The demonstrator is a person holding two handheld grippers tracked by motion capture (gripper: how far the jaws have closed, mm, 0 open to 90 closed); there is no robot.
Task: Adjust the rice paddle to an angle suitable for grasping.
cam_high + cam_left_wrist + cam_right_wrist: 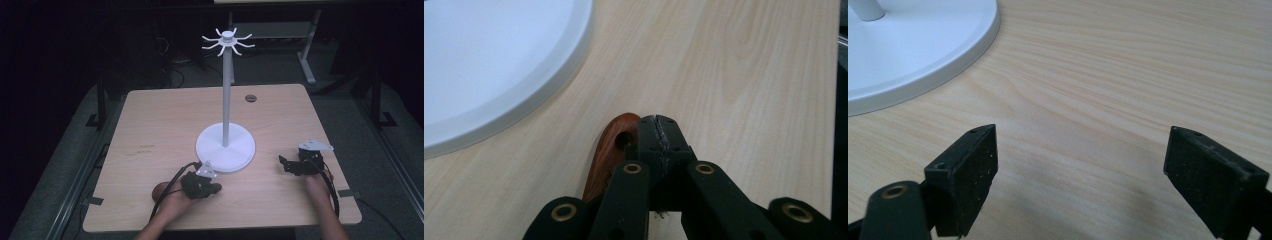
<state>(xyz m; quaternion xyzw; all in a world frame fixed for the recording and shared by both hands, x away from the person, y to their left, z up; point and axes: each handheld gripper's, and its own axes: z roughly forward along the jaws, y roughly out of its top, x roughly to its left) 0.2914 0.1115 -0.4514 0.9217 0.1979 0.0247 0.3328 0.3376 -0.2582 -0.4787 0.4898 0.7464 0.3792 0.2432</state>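
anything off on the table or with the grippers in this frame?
One thing: the left gripper has its jaws closed together, with a reddish-brown wooden piece lying alongside them rather than between them. White fraying shows along the seam between the pads. The white stand is upright, and the right gripper is open over bare table.

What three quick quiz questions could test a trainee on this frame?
1. True or false: the right gripper has its jaws wide apart.
2. What lies beside the left gripper? A) a brown wooden piece B) a cup C) a cloth
3. Fill in: the white stand rests on the ___.

Key: 1 true; 2 A; 3 table. The left jaws are pressed together with the wooden piece alongside, not between them.
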